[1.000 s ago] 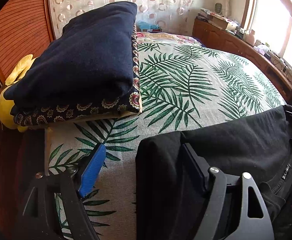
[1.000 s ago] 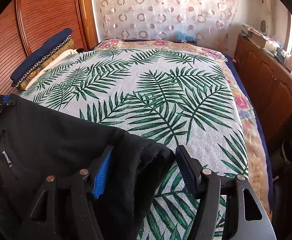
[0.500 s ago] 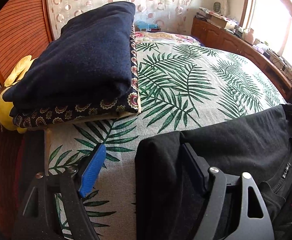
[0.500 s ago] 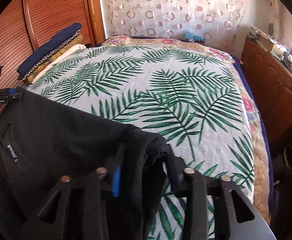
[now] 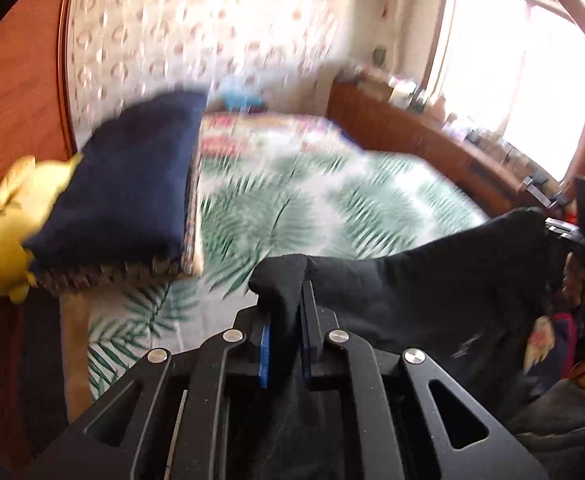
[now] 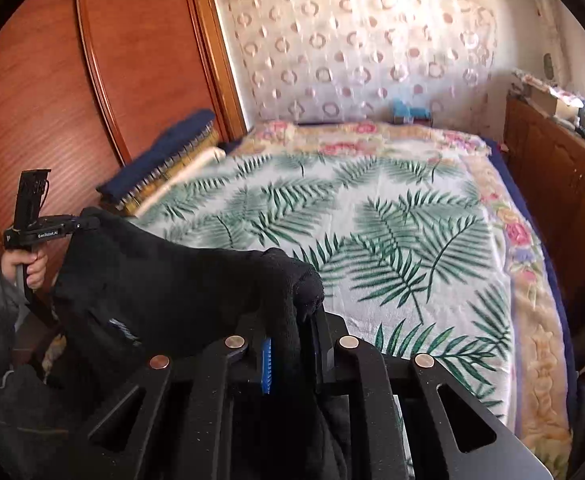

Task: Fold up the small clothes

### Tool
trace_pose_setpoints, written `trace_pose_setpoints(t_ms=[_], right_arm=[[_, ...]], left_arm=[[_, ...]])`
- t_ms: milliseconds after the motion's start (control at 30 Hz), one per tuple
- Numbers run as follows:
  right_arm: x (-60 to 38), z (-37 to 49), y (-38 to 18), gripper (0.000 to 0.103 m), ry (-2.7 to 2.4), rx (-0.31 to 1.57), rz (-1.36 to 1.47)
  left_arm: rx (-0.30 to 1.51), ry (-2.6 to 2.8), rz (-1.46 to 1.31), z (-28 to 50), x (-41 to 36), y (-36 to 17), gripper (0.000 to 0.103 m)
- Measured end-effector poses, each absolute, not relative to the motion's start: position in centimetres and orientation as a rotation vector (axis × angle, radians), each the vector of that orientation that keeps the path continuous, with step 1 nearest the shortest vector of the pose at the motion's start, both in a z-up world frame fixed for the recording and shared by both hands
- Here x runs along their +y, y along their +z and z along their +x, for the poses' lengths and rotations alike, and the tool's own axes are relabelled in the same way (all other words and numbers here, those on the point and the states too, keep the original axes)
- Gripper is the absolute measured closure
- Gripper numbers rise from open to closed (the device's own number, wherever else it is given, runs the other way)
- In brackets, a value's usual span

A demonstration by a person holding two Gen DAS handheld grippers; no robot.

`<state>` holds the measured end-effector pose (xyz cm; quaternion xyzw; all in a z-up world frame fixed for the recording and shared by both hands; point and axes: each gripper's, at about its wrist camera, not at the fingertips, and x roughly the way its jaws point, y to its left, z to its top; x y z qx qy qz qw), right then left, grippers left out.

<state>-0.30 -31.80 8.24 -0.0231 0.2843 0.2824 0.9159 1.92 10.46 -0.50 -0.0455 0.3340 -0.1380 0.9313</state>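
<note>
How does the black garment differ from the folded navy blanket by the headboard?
The black garment hangs in the air, stretched between the left gripper and right gripper; the navy blanket rests on the bed untouched. The garment is unfolded and sagging; the blanket is a neat folded stack with a patterned layer beneath. Both are dark fabric.

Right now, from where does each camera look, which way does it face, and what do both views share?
Left wrist: sits on the left gripper, facing across the bed toward the window; right gripper shows at right.
Right wrist: sits on the right gripper, facing the curtain; left gripper and hand show at left.
Shared: black garment clamped by both, jaws just closed; folded navy blanket.
</note>
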Motion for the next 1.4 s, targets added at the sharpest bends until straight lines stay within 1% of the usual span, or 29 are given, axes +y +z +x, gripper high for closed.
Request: trace_pose_setpoints(t_ms=[100, 200, 333, 467, 767, 1000, 1100, 1233, 1400], right_arm=[[-33.5, -2.8, 11.2, 0.089, 0.584, 0.514, 0.013], [-34.5, -5.8, 13.9, 0.089, 0.583, 0.438, -0.008], [-35.7, -8.4, 17.3, 0.09, 0.584, 0.383, -0.04], [-36.9, -10.7, 21.7, 0.09, 0.585, 0.32, -0.066], [-38.2, -17.7, 28.8, 0.09, 0.612, 0.201, -0.124], [-38.6, -21.2, 32.3, 0.09, 0.543, 0.098, -0.186], [-38.9, -22.1, 33.5, 0.09, 0.525, 0.061, -0.193], [-38.2, -23.6, 33.8, 0.09, 0.499, 0.023, -0.21], [-36.9, -23.4, 32.4, 0.09, 0.48, 0.006, -0.227]], left_arm=[[0.591, -0.321, -0.099, -0.6, 9.9, 3.4, 0.091], [0.51, -0.343, -0.076, -2.8, 9.6, 7.1, 0.091], [0.406, -0.365, -0.056, -5.3, 9.5, 11.8, 0.091], [0.326, -0.378, -0.052, -6.9, 9.5, 15.5, 0.091], [0.189, -0.409, -0.012, -9.9, 9.0, 22.9, 0.091], [0.089, -0.369, 0.032, -10.9, 9.7, 28.5, 0.091], [0.071, -0.358, 0.021, -10.4, 10.5, 29.6, 0.091], [0.045, -0.344, 0.015, -9.4, 10.9, 30.9, 0.091], [0.011, -0.32, 0.033, -9.3, 10.2, 32.1, 0.091]])
